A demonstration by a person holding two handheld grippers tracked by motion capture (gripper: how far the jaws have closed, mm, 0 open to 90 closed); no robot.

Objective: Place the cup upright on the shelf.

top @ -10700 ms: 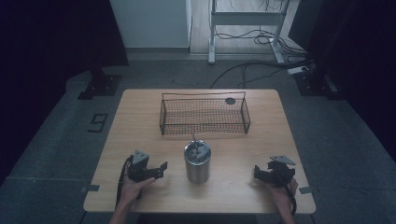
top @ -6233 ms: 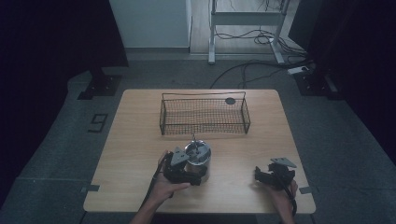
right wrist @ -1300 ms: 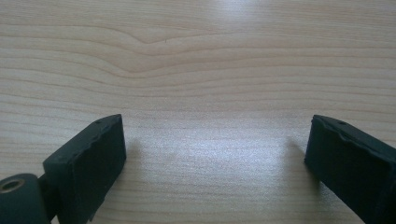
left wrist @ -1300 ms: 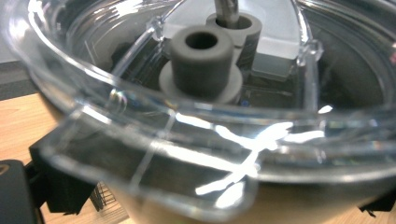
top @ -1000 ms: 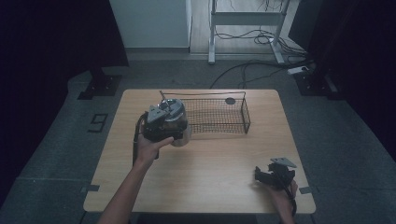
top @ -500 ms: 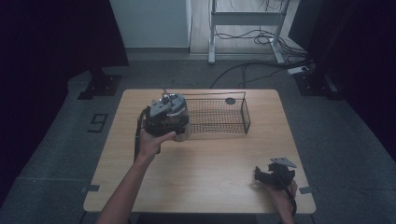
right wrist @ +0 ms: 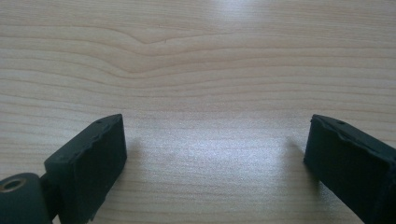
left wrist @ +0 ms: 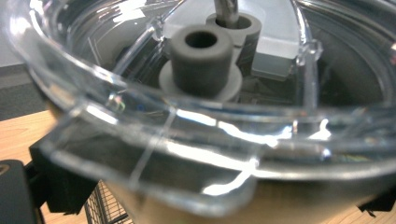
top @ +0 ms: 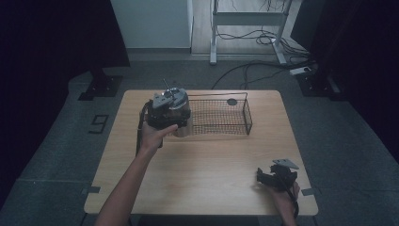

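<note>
Arm outstretched, left tongs (top: 165,113) clamp jar (top: 181,113) above basket (top: 221,115); right tongs (top: 277,176) gape.

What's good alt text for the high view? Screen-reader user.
The person's left gripper holds a lidded metal container above the left end of a black wire basket on a wooden table. The right gripper rests near the table's front right corner, jaws open with nothing between them.
</note>
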